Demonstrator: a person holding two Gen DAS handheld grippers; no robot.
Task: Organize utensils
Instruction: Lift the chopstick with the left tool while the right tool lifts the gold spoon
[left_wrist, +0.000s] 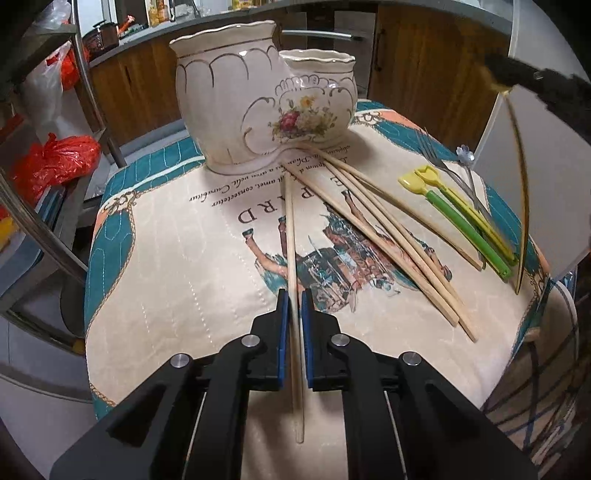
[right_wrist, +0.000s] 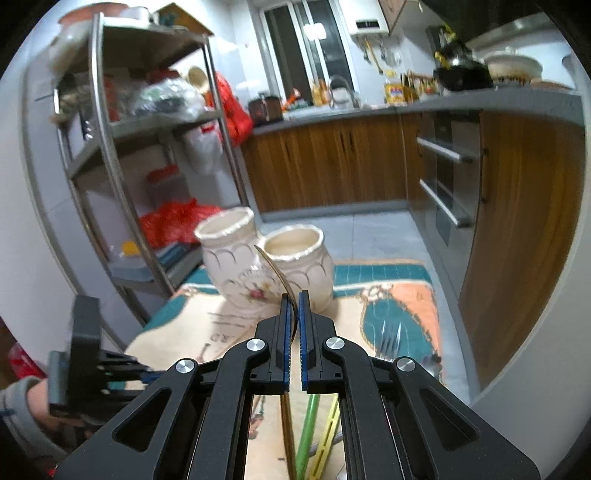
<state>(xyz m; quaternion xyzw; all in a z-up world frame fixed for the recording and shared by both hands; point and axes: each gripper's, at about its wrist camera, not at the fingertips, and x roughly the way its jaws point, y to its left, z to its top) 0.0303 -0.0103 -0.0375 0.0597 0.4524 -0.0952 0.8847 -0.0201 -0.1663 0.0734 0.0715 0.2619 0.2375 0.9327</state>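
Observation:
A cream double-pot ceramic holder with a flower print stands at the far end of the printed cloth; it also shows in the right wrist view. My left gripper is shut on a single wooden chopstick that lies pointing at the holder. Several more chopsticks lie fanned to its right. My right gripper is shut on a thin gold-coloured utensil, held up in the air; it also shows in the left wrist view, at the right.
Two green and yellow shovel-shaped spoons, a metal fork and a flower-topped pick lie at the cloth's right side. A metal shelf rack with red bags stands left. Kitchen cabinets are behind.

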